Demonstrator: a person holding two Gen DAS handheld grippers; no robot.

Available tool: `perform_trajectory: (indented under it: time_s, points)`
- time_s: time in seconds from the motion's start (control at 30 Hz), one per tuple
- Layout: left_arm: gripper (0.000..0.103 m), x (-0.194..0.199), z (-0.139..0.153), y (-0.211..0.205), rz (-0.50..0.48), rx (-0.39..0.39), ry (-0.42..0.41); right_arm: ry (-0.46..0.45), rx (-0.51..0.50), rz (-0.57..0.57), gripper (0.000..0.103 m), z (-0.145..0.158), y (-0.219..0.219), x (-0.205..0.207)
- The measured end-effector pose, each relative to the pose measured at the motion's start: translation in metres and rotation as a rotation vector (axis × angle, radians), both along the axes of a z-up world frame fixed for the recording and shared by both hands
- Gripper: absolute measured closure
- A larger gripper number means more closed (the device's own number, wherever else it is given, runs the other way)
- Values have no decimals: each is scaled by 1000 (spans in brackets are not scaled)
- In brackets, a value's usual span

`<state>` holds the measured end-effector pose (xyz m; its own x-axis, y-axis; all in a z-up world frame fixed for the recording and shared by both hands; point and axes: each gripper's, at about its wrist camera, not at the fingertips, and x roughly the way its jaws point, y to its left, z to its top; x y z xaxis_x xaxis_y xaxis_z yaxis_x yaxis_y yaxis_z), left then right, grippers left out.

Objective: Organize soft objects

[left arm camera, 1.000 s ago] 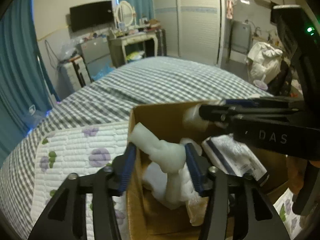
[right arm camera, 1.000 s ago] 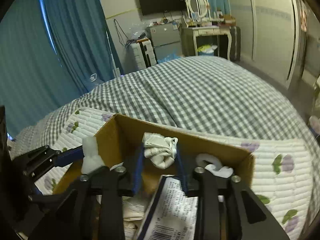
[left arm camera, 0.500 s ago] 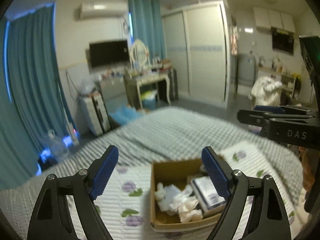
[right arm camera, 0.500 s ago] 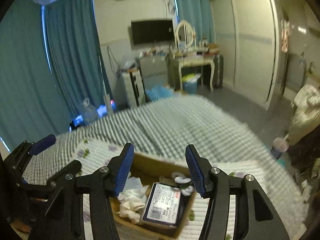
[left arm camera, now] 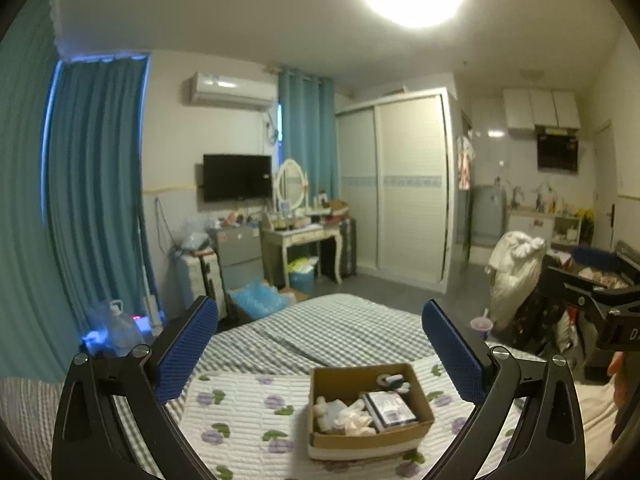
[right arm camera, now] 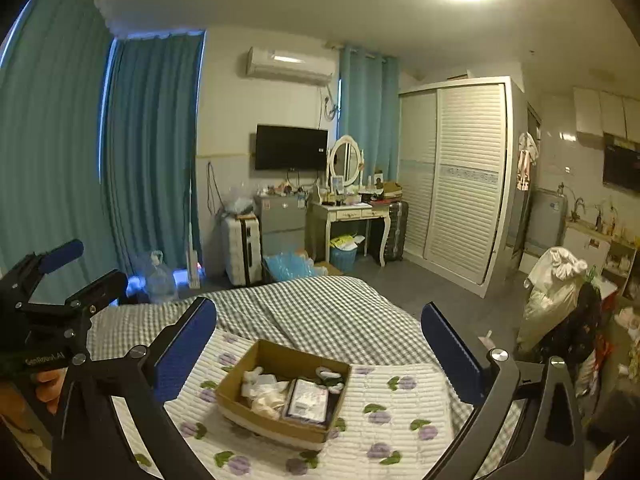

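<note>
Presently, both tongs are held high above the bed (left arm camera: 340, 332) and look down the room. The left tongs (left arm camera: 320, 354) stand with the jaws spread wide and nothing between the blue pads (left arm camera: 188, 350). The right tongs (right arm camera: 318, 354) are likewise spread wide and carry nothing.

The cardboard box (left arm camera: 416, 426) sits on the white quilted mat (left arm camera: 240, 420) with purple flower print, which lies over the grey checked bedcover. In the right wrist view the same cardboard box (right arm camera: 236, 376) appears between the two blue pads, well below them.

Contents of the box:
- A heap of white soft objects (left arm camera: 344, 418) fills the left half; in the right wrist view the heap (right arm camera: 264, 394) lies against the left and near walls.
- A flat printed packet (left arm camera: 390, 404) lies in the right half, just beside the heap.
- A small white rolled item (left arm camera: 392, 380) rests at the far right corner, behind the packet.

In the left wrist view, the right tongs enter at the right edge, well apart from the box. In the right wrist view, the left tongs (right arm camera: 60, 276) enter at the left edge, with fingers of the person's hand (right arm camera: 48, 390) visible beneath the frame.

Beyond the bed stand a wall television (right arm camera: 291, 147), a dressing table (right arm camera: 352, 212) with an oval mirror, and a sliding wardrobe (right arm camera: 460, 184).
</note>
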<state>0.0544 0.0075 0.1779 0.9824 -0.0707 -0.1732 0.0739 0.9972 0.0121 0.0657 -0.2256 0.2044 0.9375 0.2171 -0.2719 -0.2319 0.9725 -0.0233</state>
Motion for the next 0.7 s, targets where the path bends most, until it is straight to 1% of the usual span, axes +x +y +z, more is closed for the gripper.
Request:
perform_trajectory:
  time_s: [0.13,0.2,0.23,0.3,0.37,0.43,0.53,0.63,0.7]
  points:
    - [0,-13,-32,11,37,-7,-17,-36,47,-11,0,-34,5,-25]
    - [0,-11,-49,14,52,1,-13,-42,63,-15,0,-57,7,-31]
    - [0,-7,-62,14,57,18,-6,-36,68,-21,0,-73,12,-31]
    - [0,-1,-77,13,70,50,3,-28,68,-21,0,-97,20,-27]
    - [0,11,-97,10,80,79,37,2,76,-19,0,-123,28,-15]
    - [0,24,-116,9,73,72,71,26,92,-25,0,-145,30,-4]
    - [0,30,-138,9,59,66,104,49,82,-35,0,-173,32,9]
    - [0,38,-154,7,52,72,130,74,84,-49,0,-193,30,21]
    - [0,36,-159,5,48,70,139,97,78,-61,0,-205,28,29]
